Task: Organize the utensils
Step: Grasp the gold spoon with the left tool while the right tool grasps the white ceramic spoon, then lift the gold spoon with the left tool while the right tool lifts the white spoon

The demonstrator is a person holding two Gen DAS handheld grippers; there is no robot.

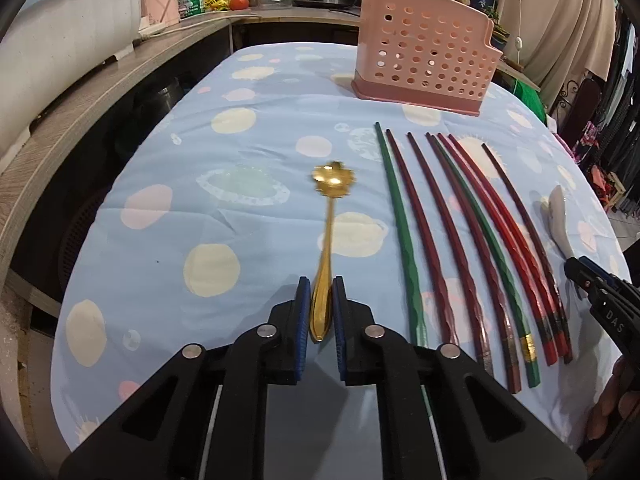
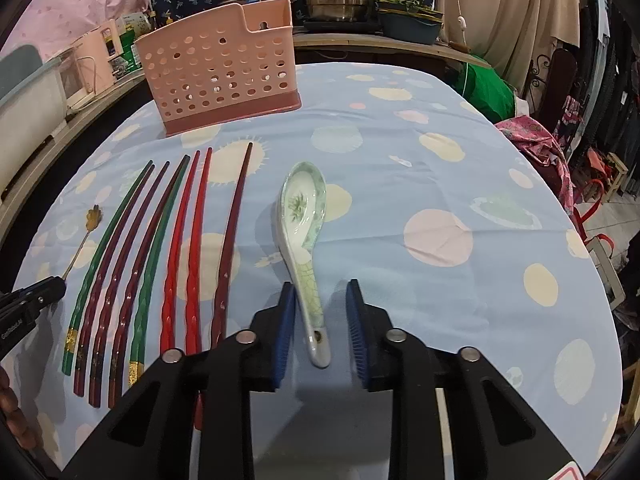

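Left wrist: left gripper (image 1: 320, 292) clamps gold spoon (image 1: 325, 256); right gripper (image 2: 320, 296) wide, straddling ceramic spoon (image 2: 304, 240).

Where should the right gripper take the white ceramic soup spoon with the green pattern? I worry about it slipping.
Grip the narrow handle of the white ceramic soup spoon, near its end, coming from the near side along its length. The handle already lies between the open fingers of the right gripper, while the bowl is wide and curved, probably harder to pinch.
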